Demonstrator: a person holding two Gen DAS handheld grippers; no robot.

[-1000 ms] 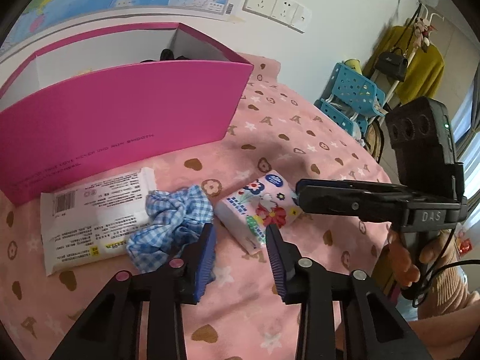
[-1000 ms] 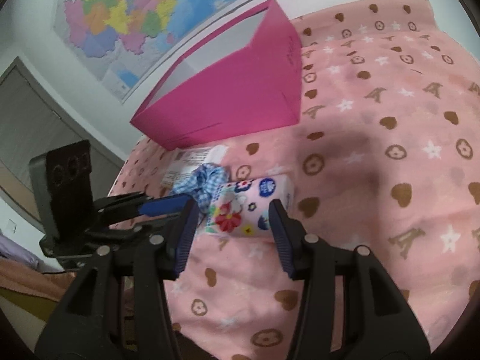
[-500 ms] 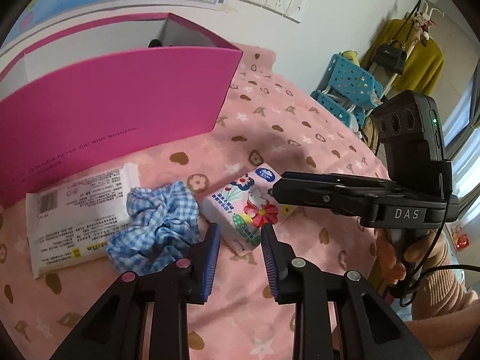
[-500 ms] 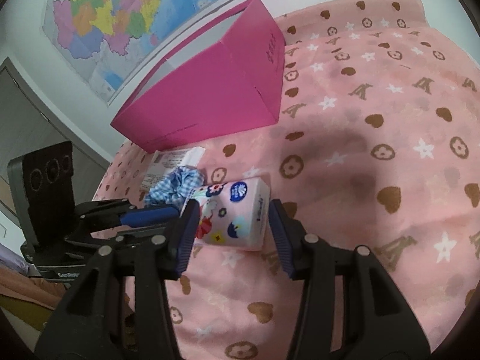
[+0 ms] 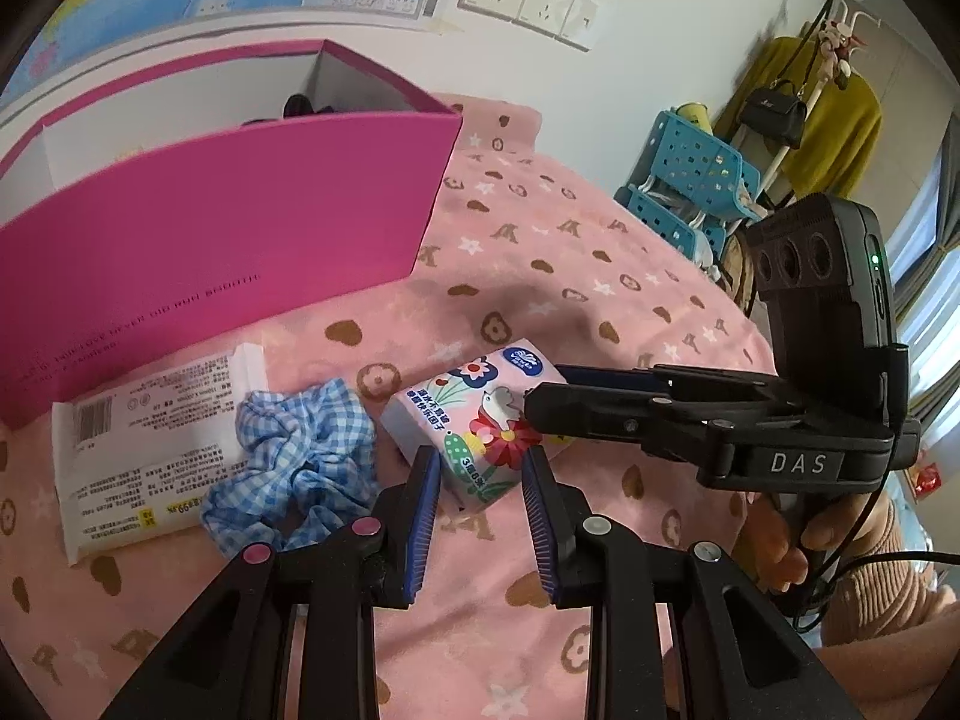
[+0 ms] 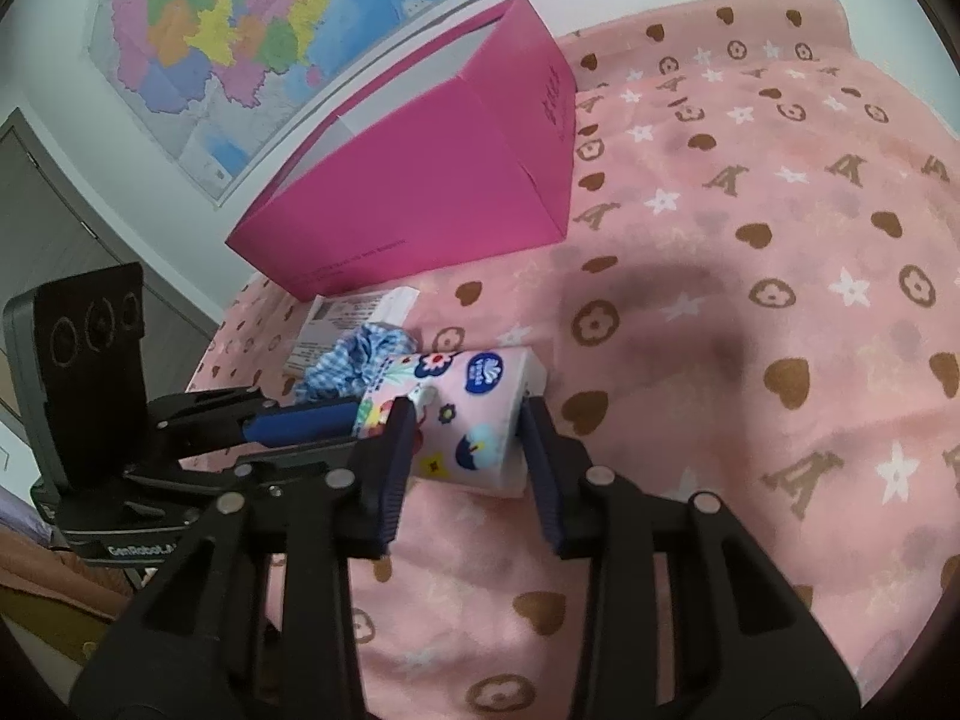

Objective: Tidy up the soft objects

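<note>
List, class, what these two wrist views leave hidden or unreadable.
- Pink box contents: left wrist view, front wall hides all but a dark scrap.
- White wipes pack print: too small; partly under the blue scrunchie.
- Tissue pack far side: right wrist view, right gripper fingers cover it.

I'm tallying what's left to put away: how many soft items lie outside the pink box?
3: the floral tissue pack between the right tongs, the blue gingham scrunchie beside it, and the white wipes pack under the scrunchie. Others may be hidden.

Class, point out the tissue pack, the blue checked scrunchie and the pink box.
tissue pack [image 6: 474,414], right wrist view, flowered top face.
blue checked scrunchie [image 5: 300,450], left wrist view, gathered fabric.
pink box [image 5: 210,240], left wrist view, front wall.
</note>
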